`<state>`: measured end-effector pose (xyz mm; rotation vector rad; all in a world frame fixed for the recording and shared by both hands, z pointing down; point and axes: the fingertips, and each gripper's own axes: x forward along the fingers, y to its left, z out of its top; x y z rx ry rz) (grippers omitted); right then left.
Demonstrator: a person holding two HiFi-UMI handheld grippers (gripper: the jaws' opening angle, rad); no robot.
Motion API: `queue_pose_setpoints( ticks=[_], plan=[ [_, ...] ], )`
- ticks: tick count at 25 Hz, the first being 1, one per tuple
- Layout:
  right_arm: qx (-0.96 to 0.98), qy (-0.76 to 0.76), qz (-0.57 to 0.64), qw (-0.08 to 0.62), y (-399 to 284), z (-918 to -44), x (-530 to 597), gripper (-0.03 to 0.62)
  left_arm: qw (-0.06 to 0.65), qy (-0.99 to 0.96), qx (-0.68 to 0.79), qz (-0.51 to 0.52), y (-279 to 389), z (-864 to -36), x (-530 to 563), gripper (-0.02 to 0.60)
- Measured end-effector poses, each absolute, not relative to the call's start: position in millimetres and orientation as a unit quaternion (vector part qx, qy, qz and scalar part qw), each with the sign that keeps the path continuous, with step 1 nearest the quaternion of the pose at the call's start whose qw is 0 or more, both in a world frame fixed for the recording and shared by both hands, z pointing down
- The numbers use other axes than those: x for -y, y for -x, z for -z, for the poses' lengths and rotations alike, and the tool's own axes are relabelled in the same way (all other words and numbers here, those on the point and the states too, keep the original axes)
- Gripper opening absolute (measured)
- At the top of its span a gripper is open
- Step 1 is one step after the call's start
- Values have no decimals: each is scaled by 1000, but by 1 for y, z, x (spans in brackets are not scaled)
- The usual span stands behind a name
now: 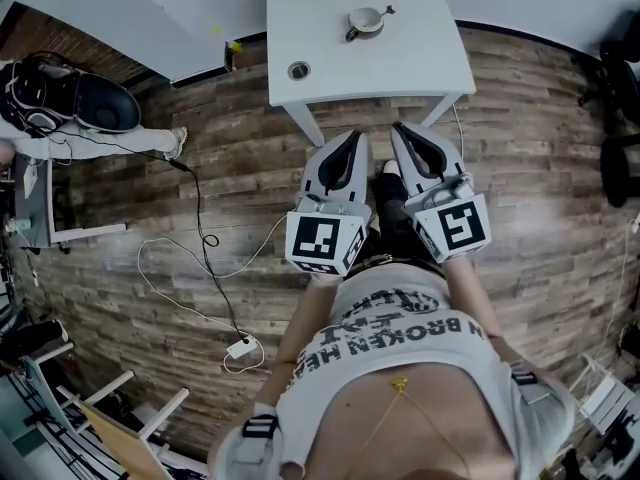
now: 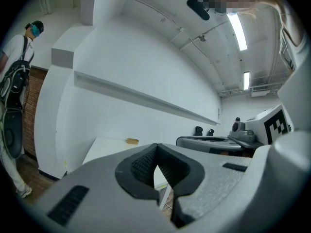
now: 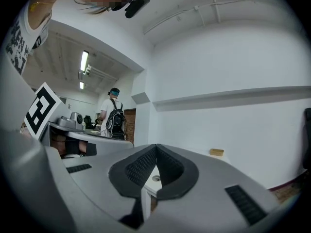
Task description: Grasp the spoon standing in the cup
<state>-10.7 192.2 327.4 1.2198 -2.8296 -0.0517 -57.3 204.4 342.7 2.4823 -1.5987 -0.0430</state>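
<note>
Cup (image 1: 366,20) holding spoon (image 1: 384,12), on white surface (image 1: 320,28). Left gripper (image 1: 352,138), right gripper (image 1: 402,128): jaws together, empty, side by side, well apart from cup.

Spoon (image 1: 385,11) stands in cup (image 1: 365,21) on the table (image 1: 400,68).

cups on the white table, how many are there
1. The cup stands on the table, toward its far end. The table runs past the picture's top edge, so another may be hidden.
</note>
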Motion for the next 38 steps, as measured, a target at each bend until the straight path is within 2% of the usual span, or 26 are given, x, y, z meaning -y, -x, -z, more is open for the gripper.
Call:
queue_pose_setpoints(
  ticks=[8,19,29,38],
  plan=[
    [928,-371,12,26,28,-333,-109,6,99,-826,555,14,69,-349,-121,-5],
    [946,-325,3,10,20,-317,28,6,87,-814,575,2,47,-336,15,-5],
    [957,-289,3,11,16,-325,94,6,91,-795,600,-8,42,-345,83,-5],
    [939,-343,-3,24,19,-332,145,6,100,-820,564,-8,56,-351,137,-5]
  ],
)
